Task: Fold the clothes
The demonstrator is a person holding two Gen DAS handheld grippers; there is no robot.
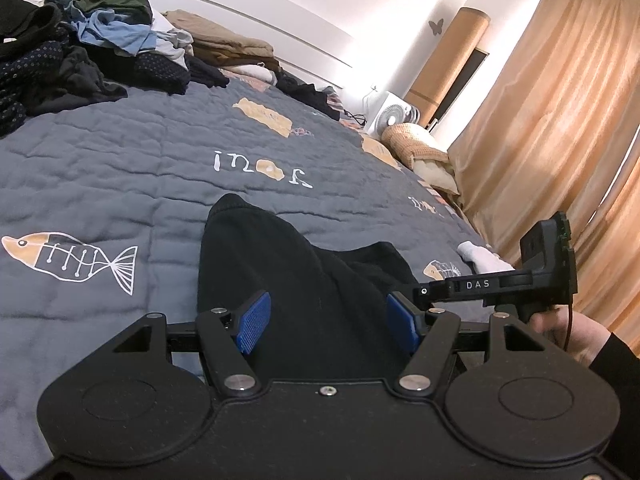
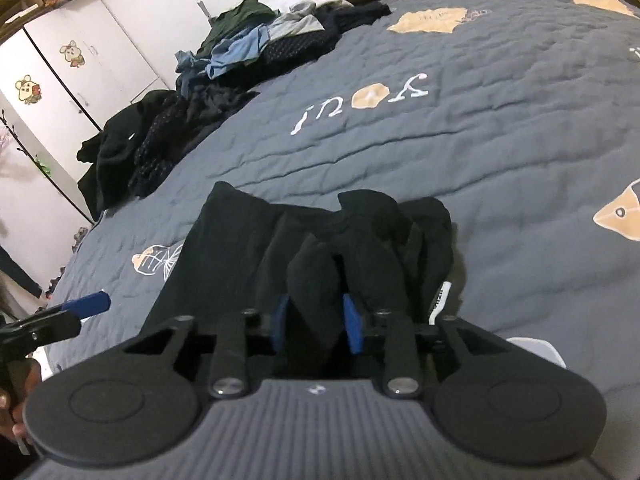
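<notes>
While you've got the black garment bunched at the near edge of the bed (image 1: 120, 168), flatten it before you make any fold. The grey quilt with fish prints is bare across the middle, so there's room to spread out toward the far side.

Along the far-left edge sits the unsorted pile of clothes (image 1: 80, 52); a folded tan stack (image 1: 236, 50) lies to its right. Both are well apart from your work area, so leave them.

The black garment (image 2: 320, 248) lies on the quilt right in front of both grippers. In the right wrist view its far edge is ruffled into several upright pleats, with a flatter panel on the left. Its long axis looks to run near-to-far, away from you, with a narrow tip pointing far in the left wrist view. I can't tell whether it's a shirt or trousers.

Right gripper (image 2: 318, 322): clenched on a raised fold of the black garment, blue pads either side of the cloth. Left gripper (image 1: 326, 320): released, jaws spread wide and hovering over the fabric, nothing pinched.

For this step, my call:
- close the left gripper on the near-left edge, roughly level with the right gripper's hold
- pull the two apart sideways to take out the pleats
- keep the cloth low so it drags flat on the quilt

Risk: the right gripper may hold several layers, which would carry the ruffle into the fold.

A small white cloth item (image 1: 484, 260) sits far right near the bed edge, clear of the garment.
</notes>
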